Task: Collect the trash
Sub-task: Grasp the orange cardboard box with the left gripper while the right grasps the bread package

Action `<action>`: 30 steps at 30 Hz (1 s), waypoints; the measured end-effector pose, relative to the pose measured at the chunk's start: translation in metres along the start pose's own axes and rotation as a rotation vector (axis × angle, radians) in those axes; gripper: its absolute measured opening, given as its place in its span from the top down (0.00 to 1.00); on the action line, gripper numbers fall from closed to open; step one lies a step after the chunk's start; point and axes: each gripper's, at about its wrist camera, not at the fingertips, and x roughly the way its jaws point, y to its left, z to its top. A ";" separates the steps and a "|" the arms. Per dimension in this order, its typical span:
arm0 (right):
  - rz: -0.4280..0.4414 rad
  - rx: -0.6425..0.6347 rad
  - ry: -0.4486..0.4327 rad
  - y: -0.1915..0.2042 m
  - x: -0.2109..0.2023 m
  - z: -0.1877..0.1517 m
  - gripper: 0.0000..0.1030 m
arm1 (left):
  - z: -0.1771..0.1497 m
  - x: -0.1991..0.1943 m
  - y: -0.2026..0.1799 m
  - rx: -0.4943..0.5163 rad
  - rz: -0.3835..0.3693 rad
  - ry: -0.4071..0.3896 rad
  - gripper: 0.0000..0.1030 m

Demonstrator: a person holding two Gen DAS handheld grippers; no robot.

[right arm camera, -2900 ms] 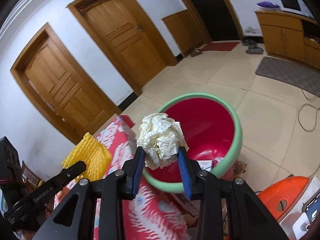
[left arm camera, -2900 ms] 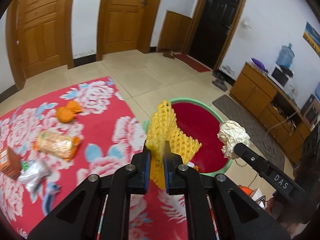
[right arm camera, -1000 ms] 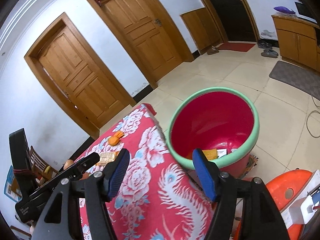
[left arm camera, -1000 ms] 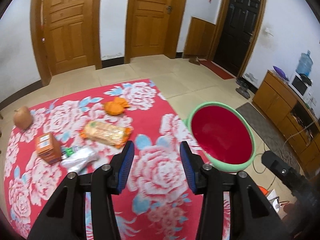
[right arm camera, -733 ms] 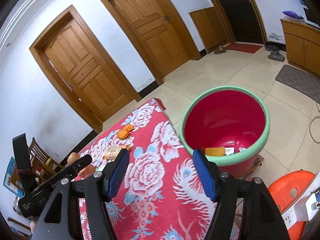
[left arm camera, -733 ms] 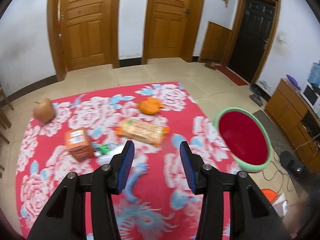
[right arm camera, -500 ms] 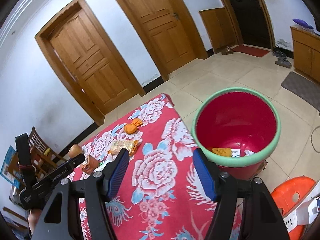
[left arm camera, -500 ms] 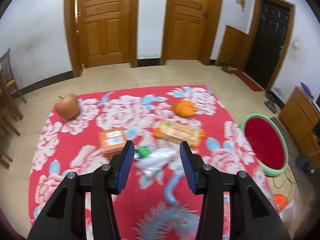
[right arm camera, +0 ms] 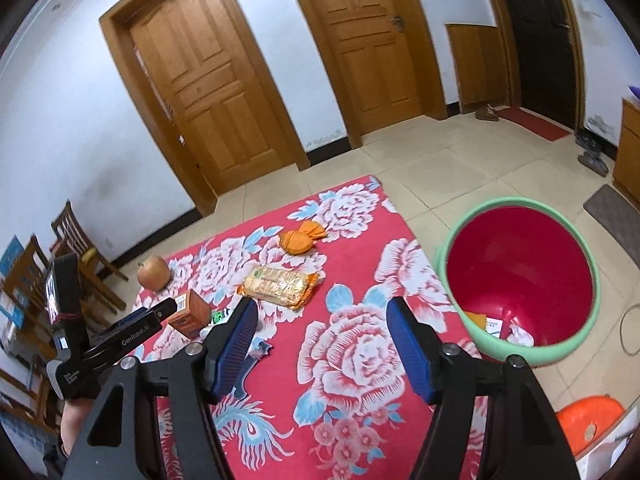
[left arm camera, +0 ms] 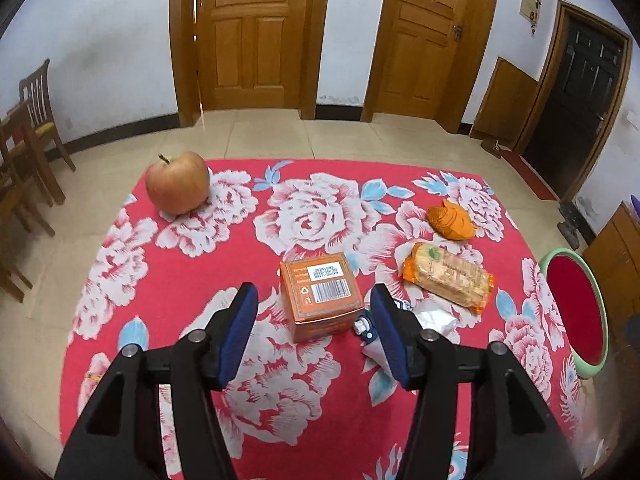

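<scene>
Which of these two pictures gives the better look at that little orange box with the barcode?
The left wrist view. There the orange box sits centred and close, its barcode label plain on top. In the right wrist view the box is small, far to the left, and partly hidden behind the left gripper.

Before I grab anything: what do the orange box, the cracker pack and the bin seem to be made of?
Orange box: looks like printed cardboard, matte, with sharp folded edges and a barcode label. Cracker pack: probably thin plastic film, glossy and see-through, orange crimped ends. Bin: seems moulded plastic, smooth red inside, green rim with a slight sheen.
</scene>
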 end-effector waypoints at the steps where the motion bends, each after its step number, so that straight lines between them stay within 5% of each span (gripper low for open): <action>1: 0.001 -0.008 0.007 0.001 0.004 0.001 0.32 | 0.000 0.002 0.000 -0.003 -0.003 0.004 0.43; 9: 0.045 -0.120 0.122 0.021 0.054 0.007 0.24 | -0.001 0.023 0.005 -0.040 -0.018 0.022 0.36; 30: -0.036 -0.379 0.284 0.051 0.179 0.009 0.19 | -0.004 0.033 0.010 -0.053 -0.105 -0.021 0.35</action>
